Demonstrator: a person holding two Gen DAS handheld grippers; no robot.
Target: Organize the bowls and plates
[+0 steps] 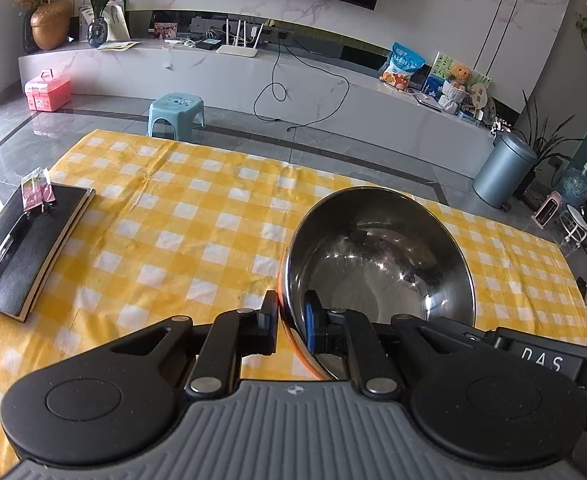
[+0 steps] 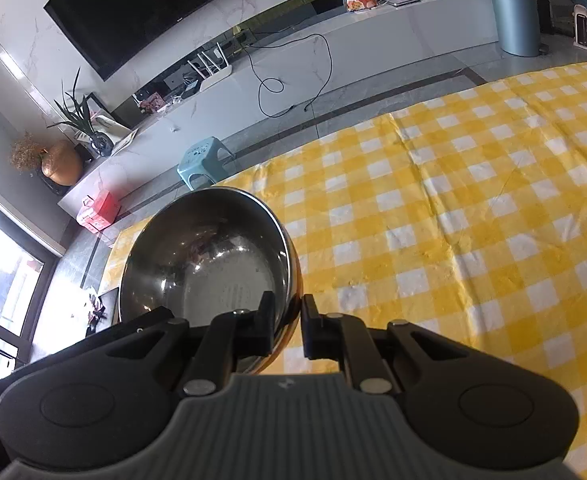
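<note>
A: What carries everything here?

B: A table under a yellow-and-white checked cloth. Most of the cloth lies bare. Near its left edge, in the left wrist view, sits a black notebook with a pen-like thing and a small pink packet on top.

A: And the bowl?

B: One steel bowl, held tilted above the cloth toward its near edge, the opening turned toward both cameras. Inside I see only reflections on the polished metal, no contents.

A: Who holds it?

B: Both tools. The left gripper pinches the bowl's rim on one side, one finger outside the wall and one inside. The right gripper pinches the rim on the opposite side, again with the wall between its fingers.

A: Any other containers?

B: Off the table, yes: a grey lidded bin on the floor beyond the far right corner, and a pink case on the floor at far left. Both are closed, so I cannot tell their contents.
</note>
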